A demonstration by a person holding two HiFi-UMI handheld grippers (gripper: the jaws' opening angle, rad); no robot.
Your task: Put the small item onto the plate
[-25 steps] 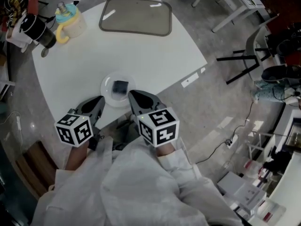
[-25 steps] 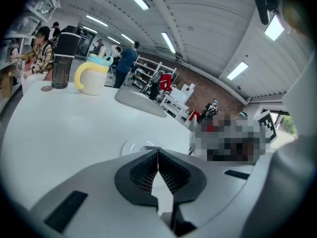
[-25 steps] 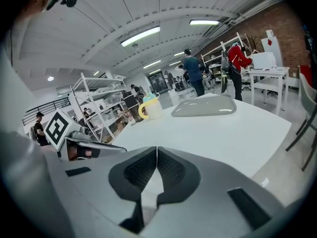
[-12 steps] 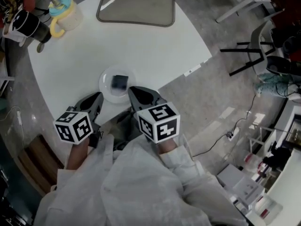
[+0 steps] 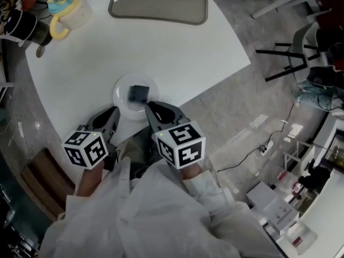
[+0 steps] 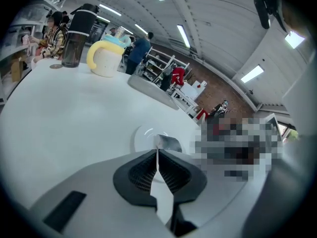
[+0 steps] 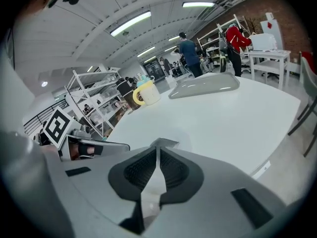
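Note:
A small dark square item [image 5: 138, 94] lies on the clear round plate [image 5: 122, 89] near the white table's front edge. In the left gripper view the item [image 6: 167, 144] and the plate [image 6: 143, 135] show just past the jaw tips. My left gripper [image 5: 112, 113] hangs at the plate's near left side, jaws shut and empty [image 6: 157, 150]. My right gripper [image 5: 149, 107] has its tips over the plate's near rim, just short of the item, and is shut with nothing in it [image 7: 158, 146]. The item's top [image 7: 162, 142] peeks over the right jaws.
At the table's back stands a grey tray [image 5: 159, 3]. At the back left are a cream and yellow mug with a blue lid [image 5: 65, 11] and a dark tumbler [image 5: 24, 26]. The table edge runs right under both grippers. Chairs and cables lie on the floor at right.
The head view has shifted, so the table slides up and left in the picture. Both grippers keep their places beside the plate and stay shut. The item rests unmoved on the plate.

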